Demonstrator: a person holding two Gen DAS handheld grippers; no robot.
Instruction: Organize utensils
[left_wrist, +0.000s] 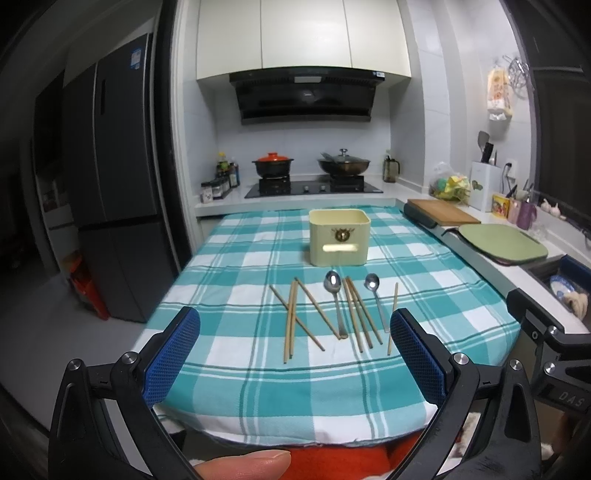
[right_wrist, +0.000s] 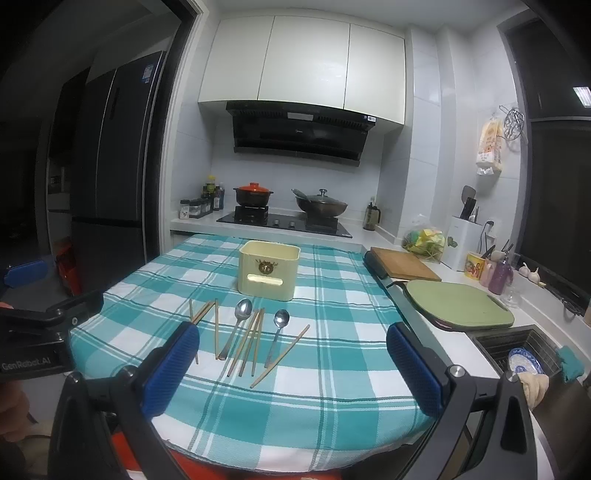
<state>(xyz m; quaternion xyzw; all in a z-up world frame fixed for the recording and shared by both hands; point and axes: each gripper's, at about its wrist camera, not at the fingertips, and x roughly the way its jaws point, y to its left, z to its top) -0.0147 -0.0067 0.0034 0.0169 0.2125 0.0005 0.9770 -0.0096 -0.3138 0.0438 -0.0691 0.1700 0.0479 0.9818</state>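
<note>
From the left wrist, the left gripper (left_wrist: 295, 354) hangs over the near edge of the teal checked tablecloth (left_wrist: 229, 258), its blue pads spread wide with nothing between them. A fingertip (left_wrist: 247, 466) shows at the bottom edge. Past the pads lie wooden chopsticks (left_wrist: 291, 321), some crossing, and two metal spoons: the larger spoon (left_wrist: 334, 295) in the middle, the smaller spoon (left_wrist: 375, 295) to its right. Behind them a cream utensil box (left_wrist: 339, 236) stands open-topped.

From the right wrist, the right gripper (right_wrist: 293, 363) likewise has its jaws wide apart and empty above the cloth's near edge. The chopsticks (right_wrist: 255, 339) and both spoons (right_wrist: 242, 317) lie just ahead, the box (right_wrist: 269, 267) beyond them. The left gripper's black body (right_wrist: 44, 325) shows at the left edge.
</note>
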